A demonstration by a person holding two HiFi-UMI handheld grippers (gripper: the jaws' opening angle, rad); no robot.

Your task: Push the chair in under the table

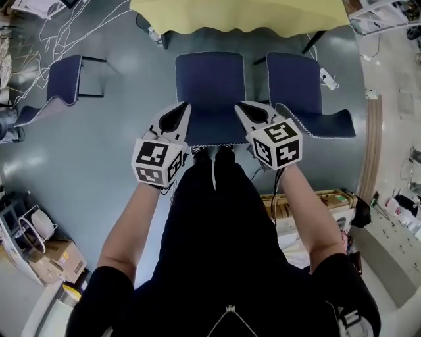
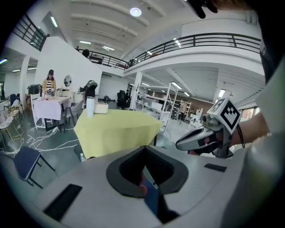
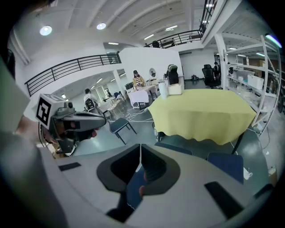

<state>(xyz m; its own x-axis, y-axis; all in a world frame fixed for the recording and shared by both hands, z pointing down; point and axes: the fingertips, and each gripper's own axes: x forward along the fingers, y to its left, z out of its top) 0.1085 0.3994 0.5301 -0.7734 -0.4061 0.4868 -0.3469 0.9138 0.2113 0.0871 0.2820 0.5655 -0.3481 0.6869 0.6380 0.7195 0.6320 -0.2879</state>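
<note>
Navy fabric covers the chair (image 1: 210,79), which is seen standing just in front of the table (image 1: 237,14). The table is draped in a yellow cloth. The chair's seat lies almost wholly out from under the cloth's edge, and its back is turned toward the person. Two more navy chairs are placed on the grey floor (image 1: 125,164), the right chair (image 1: 296,82) just beside the middle one and the left chair (image 1: 62,82) well apart from it.

The left gripper (image 1: 186,105) and the right gripper (image 1: 239,105) are held side by side above the back of the middle chair, one toward each side of it, both pointed forward and down toward the table. In each gripper view the jaws are seen brought together at their tips, with nothing caught between them; only a strip of blue chair is seen through the gap behind the tips. Whether the tips touch the chair's back cannot be told.

White cables (image 1: 72,26) are strewn over the floor at the upper left, and a cardboard box (image 1: 62,258) is set by the person's left side.
</note>
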